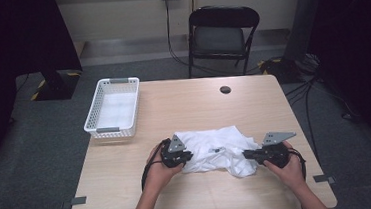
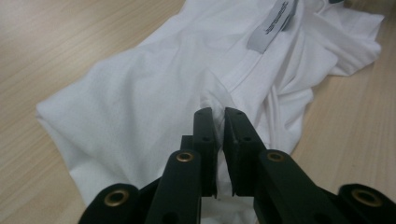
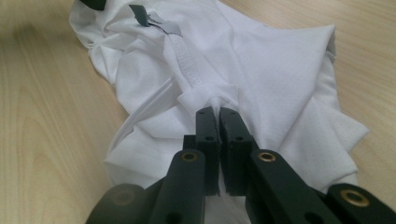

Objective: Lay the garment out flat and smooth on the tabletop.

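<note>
While both pinch the white shirt (image 1: pixel 217 152): left hand-held gripper (image 1: pixel 183 157), right hand-held gripper (image 1: pixel 250 154), basket (image 1: pixel 96 122) well apart.

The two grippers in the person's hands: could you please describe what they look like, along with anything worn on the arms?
Both are black. The left gripper and right gripper each carry a grey three-cornered plate on top, and a black cable loops back from each beside the wrist. In the gripper views the jaws are flat black bars with small screw holes, on arms pinned by brass-coloured rivets. The forearms are bare, with no sleeves.
</note>
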Motion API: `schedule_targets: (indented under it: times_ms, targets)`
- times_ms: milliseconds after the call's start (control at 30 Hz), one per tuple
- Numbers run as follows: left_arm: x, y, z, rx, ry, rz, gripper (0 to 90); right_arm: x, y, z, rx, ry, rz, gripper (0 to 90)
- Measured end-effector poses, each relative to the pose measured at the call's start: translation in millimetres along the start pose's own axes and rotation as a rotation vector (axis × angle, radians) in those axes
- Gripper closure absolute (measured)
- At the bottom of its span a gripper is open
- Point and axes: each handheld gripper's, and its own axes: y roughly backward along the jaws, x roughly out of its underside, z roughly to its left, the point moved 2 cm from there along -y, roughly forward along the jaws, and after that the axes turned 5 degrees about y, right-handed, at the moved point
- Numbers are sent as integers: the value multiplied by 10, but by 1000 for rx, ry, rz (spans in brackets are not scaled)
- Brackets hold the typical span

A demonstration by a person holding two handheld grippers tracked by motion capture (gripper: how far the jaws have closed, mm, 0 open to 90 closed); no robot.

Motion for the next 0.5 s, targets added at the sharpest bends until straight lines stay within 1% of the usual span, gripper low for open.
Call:
schedule_targets:
  times_ms: [67,133,167,233,300,400,433,500]
  targets:
    - [-19,37,1,-5,-9,-9,861,-19,34,2,-5,-3,-11,877]
    - [-42,77,5,-3,-7,-25,863,-44,72,-4,-9,-4,-23,879]
    - [-56,99,11,-3,-9,-38,862,-59,91,-7,-2,1,-27,878]
    - [-85,148,29,-4,-2,-57,863,-95,130,-10,-9,-1,-40,878]
    - [-111,191,50,-7,2,-76,867,-133,166,-20,-3,0,-50,880]
    - [-142,245,78,-22,3,-85,870,-194,204,-35,-4,0,-63,881]
    - [-153,260,83,-19,6,-89,871,-214,214,-41,-5,3,-64,881]
    - [-177,286,89,-26,-1,-94,872,-249,231,-55,-3,4,-68,881]
